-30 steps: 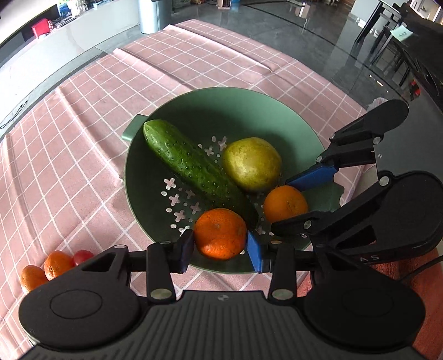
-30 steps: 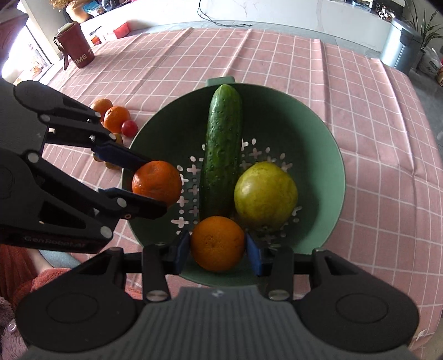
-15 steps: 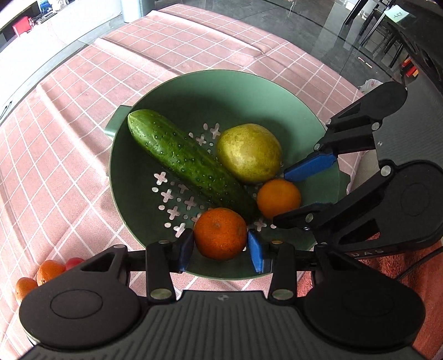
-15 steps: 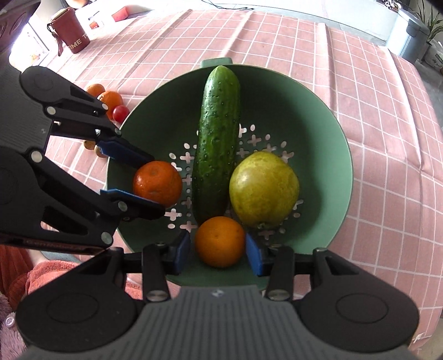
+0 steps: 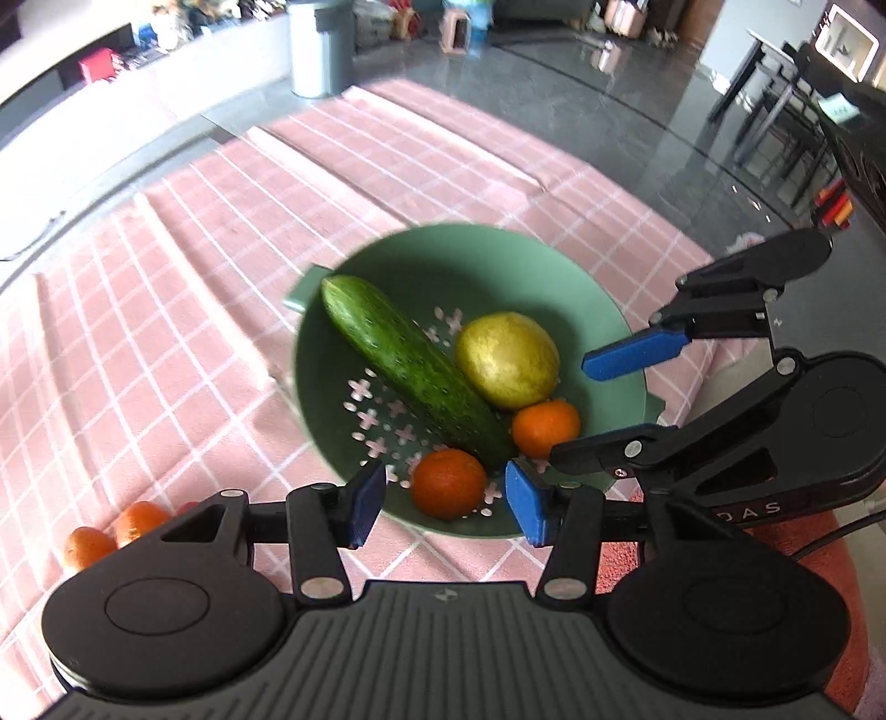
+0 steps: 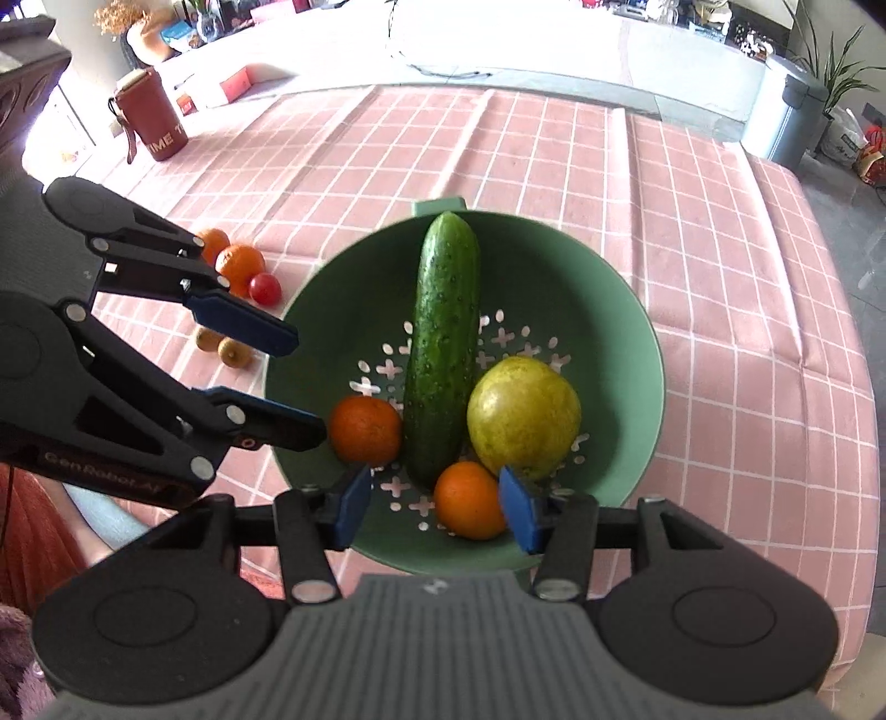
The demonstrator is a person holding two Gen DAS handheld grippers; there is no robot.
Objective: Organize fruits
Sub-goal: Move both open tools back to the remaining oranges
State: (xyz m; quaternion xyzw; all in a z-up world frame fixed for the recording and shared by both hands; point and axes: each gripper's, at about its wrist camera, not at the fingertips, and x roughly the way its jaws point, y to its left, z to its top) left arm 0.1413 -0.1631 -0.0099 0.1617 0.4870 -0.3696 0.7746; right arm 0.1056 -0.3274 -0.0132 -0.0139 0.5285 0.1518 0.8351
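A green colander bowl [image 5: 437, 255] [image 6: 626, 327] on the pink checked cloth holds a cucumber [image 5: 410, 365] [image 6: 446, 354], a yellow-green pear [image 5: 506, 360] [image 6: 523, 415] and two oranges. My left gripper [image 5: 443, 501] is open above the bowl's near rim, with one orange [image 5: 448, 483] [image 6: 365, 429] lying loose in the bowl between its pads. My right gripper [image 6: 434, 507] is open too, with the other orange [image 6: 468, 501] [image 5: 545, 427] lying free beneath it. Each gripper shows in the other's view: the right [image 5: 614, 404], the left [image 6: 282, 382].
Left of the bowl on the cloth lie two small oranges [image 6: 238, 263] [image 5: 111, 531], a cherry tomato [image 6: 264, 288] and small brown fruits [image 6: 221, 346]. A red-brown bottle [image 6: 158, 122] stands far left. A grey bin [image 5: 321, 47] stands beyond the table.
Both grippers have opened, let go of their oranges into the bowl, and drawn back and up from the bowl.
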